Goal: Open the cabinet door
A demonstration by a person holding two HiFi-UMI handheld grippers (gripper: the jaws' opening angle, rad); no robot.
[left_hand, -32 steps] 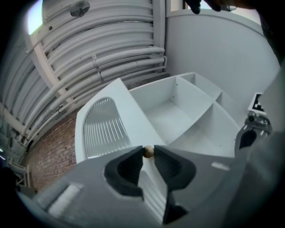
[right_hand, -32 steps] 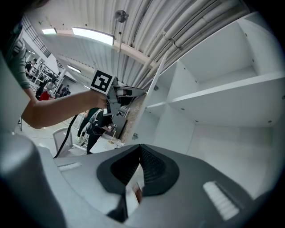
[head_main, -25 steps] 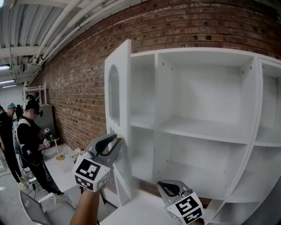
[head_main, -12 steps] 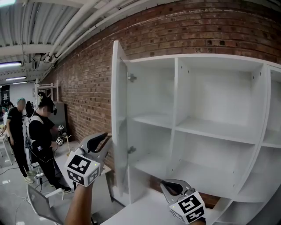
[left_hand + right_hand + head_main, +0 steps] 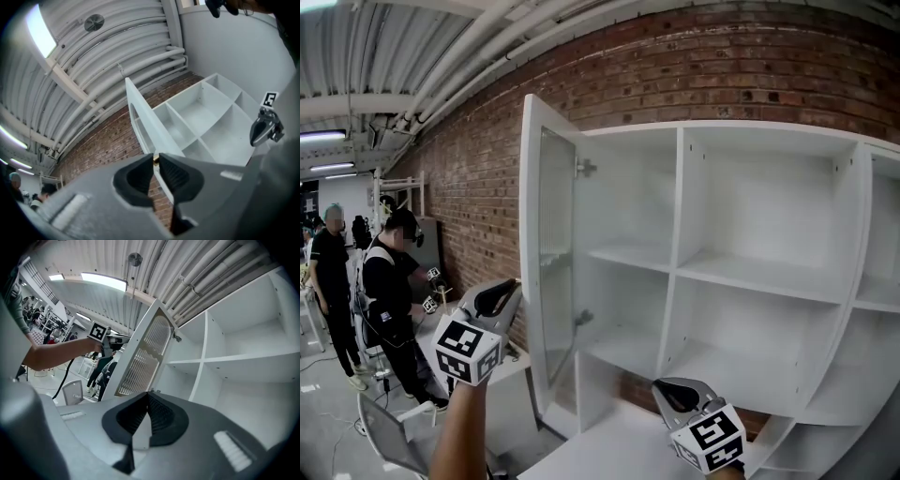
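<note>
The white cabinet [image 5: 750, 272] has bare shelves, and its left door [image 5: 546, 281], with a ribbed glass pane, stands swung wide open. My left gripper [image 5: 514, 287] is at the door's outer edge, shut on the small golden door knob [image 5: 155, 161], which shows between its tips in the left gripper view. The door [image 5: 146, 123] runs up and away from those jaws. My right gripper [image 5: 672, 392] hangs low in front of the cabinet, shut with nothing in it. In the right gripper view the door [image 5: 143, 357] stands left of the shelves.
A red brick wall [image 5: 478, 178] runs behind the cabinet. Two people [image 5: 389, 281] stand at the far left beside a white table [image 5: 441, 352]. A grey chair back [image 5: 382, 433] is at the lower left. A white surface [image 5: 600, 450] lies below the cabinet.
The door has swung further open to the left, from nearly edge-on to showing its glass pane. My left gripper moved left with its edge. The right gripper barely moved.
</note>
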